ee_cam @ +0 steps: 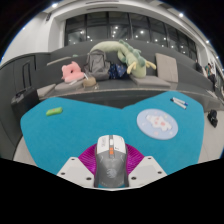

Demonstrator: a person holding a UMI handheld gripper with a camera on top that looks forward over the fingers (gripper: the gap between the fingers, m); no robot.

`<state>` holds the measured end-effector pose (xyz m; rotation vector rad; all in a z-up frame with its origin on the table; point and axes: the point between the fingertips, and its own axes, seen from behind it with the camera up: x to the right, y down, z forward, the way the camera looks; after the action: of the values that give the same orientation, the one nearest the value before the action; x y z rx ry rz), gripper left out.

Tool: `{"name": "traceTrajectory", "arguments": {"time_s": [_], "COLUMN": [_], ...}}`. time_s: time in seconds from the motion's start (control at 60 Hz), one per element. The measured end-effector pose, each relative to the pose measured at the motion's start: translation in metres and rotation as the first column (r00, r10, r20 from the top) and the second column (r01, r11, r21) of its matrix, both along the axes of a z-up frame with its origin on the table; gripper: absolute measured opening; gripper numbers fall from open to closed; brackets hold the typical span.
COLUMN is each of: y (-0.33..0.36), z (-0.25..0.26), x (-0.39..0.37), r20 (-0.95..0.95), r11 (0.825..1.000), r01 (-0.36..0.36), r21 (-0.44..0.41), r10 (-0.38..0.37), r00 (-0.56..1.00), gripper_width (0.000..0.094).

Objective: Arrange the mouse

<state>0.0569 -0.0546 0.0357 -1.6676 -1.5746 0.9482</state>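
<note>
We see the gripper [110, 165] at the near end of the view, its two fingers pinching a grey mouse [110, 160] between them; the magenta pads [92, 157] press against both flanks of the mouse, though only thin slivers of them show past its body. The mouse sits lengthwise along the fingers, its scroll wheel facing up, and its rear end is cut off from our sight near the base of the fingers. We cannot tell whether it rests on the surface below or hangs just above it. Under and beyond it lies a turquoise mat [90, 125] with a wavy far edge, spread on a dark table [35, 95]. On the mat, ahead and to the right of the fingers, is a round white mark [158, 122] whose design is too small to read. A small green object [53, 111] lies near the mat's left far edge, and a small pale thing [179, 101] at its right far edge; we cannot make out what either is. Farther back on the table sits a heap of soft toys [115, 58], a pink one [71, 72] beside it, their shapes overlapping and hard to separate. Behind them run windows [120, 25].
</note>
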Motion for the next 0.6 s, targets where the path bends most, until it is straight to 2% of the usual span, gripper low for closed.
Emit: {"name": "traceTrajectory", "arguments": {"time_s": [0.05, 0.117, 0.217, 0.283, 0.367, 0.483, 0.6], "y": [0.021, 0.057, 0.134, 0.174, 0.203, 0.223, 0.224], "z": [0.035, 0.08, 0.109, 0.093, 0.05, -0.017, -0.05], "x": [-0.015, -0.047, -0.099, -0.126, -0.148, -0.159, -0.154], "r20": [-0.056, -0.122, -0.184, -0.156, -0.079, 0.036, 0.112], "r11": [1.0, 0.999, 0.987, 0.978, 0.979, 0.984, 0.988], "r01": [0.001, 0.036, 0.139, 0.178, 0.189, 0.151, 0.154], "r21": [0.025, 0.013, 0.077, 0.105, 0.075, 0.093, 0.028], "r10": [0.0, -0.034, -0.123, -0.161, -0.183, -0.155, -0.157], "r00": [0.998, 0.992, 0.975, 0.975, 0.98, 0.987, 0.981], "gripper_width": [0.0333, 0.0332, 0.0331, 0.0331, 0.0344, 0.0354, 0.0389]}}
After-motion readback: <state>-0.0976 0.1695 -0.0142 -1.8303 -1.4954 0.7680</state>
